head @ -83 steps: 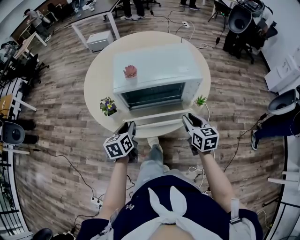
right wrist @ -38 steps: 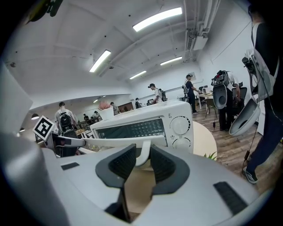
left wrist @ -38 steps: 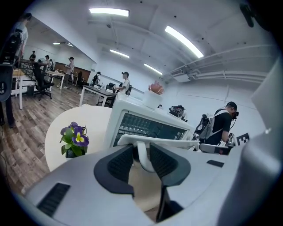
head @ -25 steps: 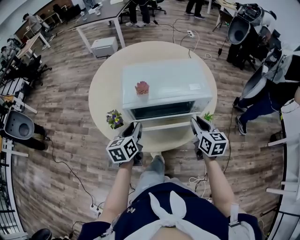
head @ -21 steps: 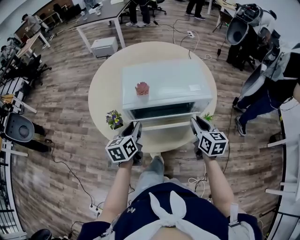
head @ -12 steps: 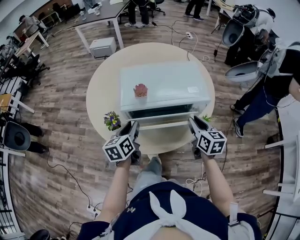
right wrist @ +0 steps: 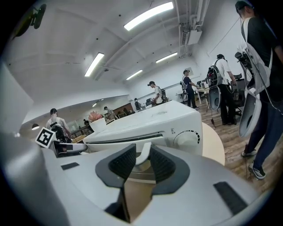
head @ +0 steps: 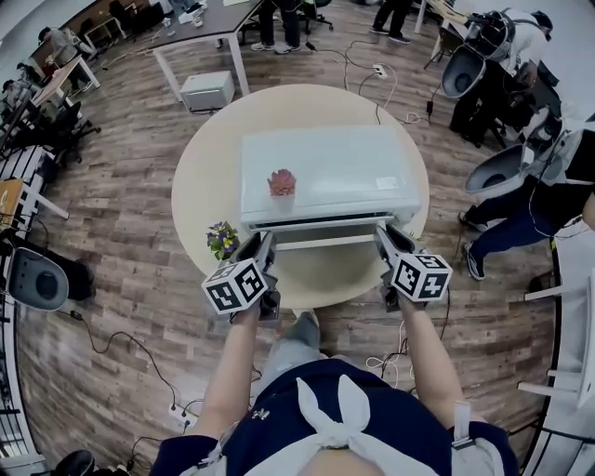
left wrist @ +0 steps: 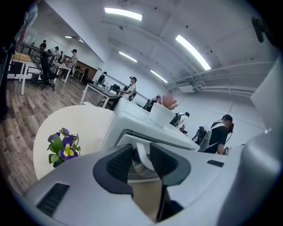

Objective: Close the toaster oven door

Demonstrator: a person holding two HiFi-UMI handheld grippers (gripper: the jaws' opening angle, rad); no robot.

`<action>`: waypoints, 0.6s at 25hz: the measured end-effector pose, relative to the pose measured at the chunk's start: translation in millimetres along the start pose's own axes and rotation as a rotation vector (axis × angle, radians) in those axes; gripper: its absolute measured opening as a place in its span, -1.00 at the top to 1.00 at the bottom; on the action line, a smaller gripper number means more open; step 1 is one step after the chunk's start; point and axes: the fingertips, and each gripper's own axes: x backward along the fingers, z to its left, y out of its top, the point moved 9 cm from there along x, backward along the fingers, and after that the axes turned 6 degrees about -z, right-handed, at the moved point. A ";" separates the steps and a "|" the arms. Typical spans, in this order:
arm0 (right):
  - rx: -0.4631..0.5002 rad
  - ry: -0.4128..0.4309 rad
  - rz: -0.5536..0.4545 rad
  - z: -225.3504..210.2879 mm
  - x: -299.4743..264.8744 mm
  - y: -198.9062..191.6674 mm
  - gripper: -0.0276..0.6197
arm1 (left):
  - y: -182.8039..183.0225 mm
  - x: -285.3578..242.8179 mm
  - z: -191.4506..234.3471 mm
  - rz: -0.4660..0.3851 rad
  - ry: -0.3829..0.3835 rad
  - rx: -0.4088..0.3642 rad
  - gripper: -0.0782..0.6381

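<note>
A white toaster oven (head: 325, 172) stands on a round cream table (head: 200, 177). Its door (head: 321, 231) is tilted up, with only a thin dark gap under the oven's top edge. The white door handle (head: 325, 243) runs along the door's near edge. My left gripper (head: 263, 244) is shut on the handle's left end, and the handle (left wrist: 142, 155) shows between its pads. My right gripper (head: 384, 238) is shut on the right end, where the handle (right wrist: 142, 159) sits between its pads. The oven dial (right wrist: 185, 139) shows just past the right jaws.
A pink potted plant (head: 282, 183) sits on top of the oven. A small pot of purple flowers (head: 222, 239) stands on the table just left of my left gripper. People, chairs and desks (head: 200, 23) surround the table on the wooden floor.
The door has swung up from lying flat open to nearly closed. Both grippers have moved forward and slightly up with the handle between their jaws.
</note>
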 end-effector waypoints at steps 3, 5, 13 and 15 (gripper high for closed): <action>-0.008 -0.001 -0.003 -1.6 -5.1 2.1 0.58 | 2.2 -5.1 1.7 -0.007 0.001 0.009 0.41; -0.014 -0.001 -0.006 -2.2 -7.9 3.2 0.58 | 3.5 -7.4 2.6 -0.013 0.001 0.015 0.41; -0.046 -0.001 0.003 -4.0 -13.0 8.5 0.58 | 5.5 -9.7 4.2 -0.043 -0.007 0.060 0.41; -0.052 0.006 0.005 -4.6 -13.1 9.7 0.57 | 5.4 -9.2 5.4 -0.054 -0.018 0.085 0.41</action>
